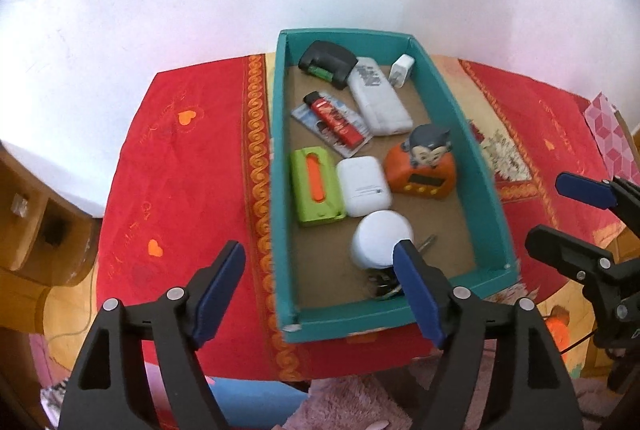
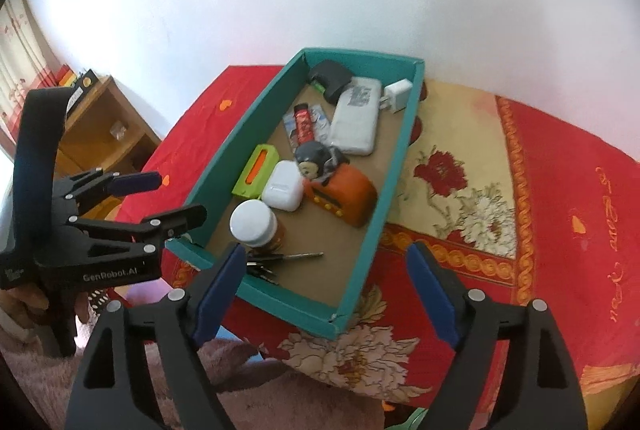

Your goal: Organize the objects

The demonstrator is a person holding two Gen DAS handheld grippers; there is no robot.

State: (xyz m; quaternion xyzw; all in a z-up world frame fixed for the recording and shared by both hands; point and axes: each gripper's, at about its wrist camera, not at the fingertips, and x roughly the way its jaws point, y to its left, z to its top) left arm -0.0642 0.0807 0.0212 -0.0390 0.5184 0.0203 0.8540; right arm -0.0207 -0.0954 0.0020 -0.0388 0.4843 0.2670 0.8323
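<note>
While both claws gape, rectangular teal cardboard box [image 1: 472, 165] holds white-capped jar [image 2: 256, 224].

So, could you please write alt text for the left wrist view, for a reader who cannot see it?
A teal box on a red patterned cloth holds small items, including a white-capped bottle, a green case and an orange figure clock. The open, empty left gripper hovers at its near end.

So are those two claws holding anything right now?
No. The left claw and the right claw are both open and empty above the teal box.
</note>
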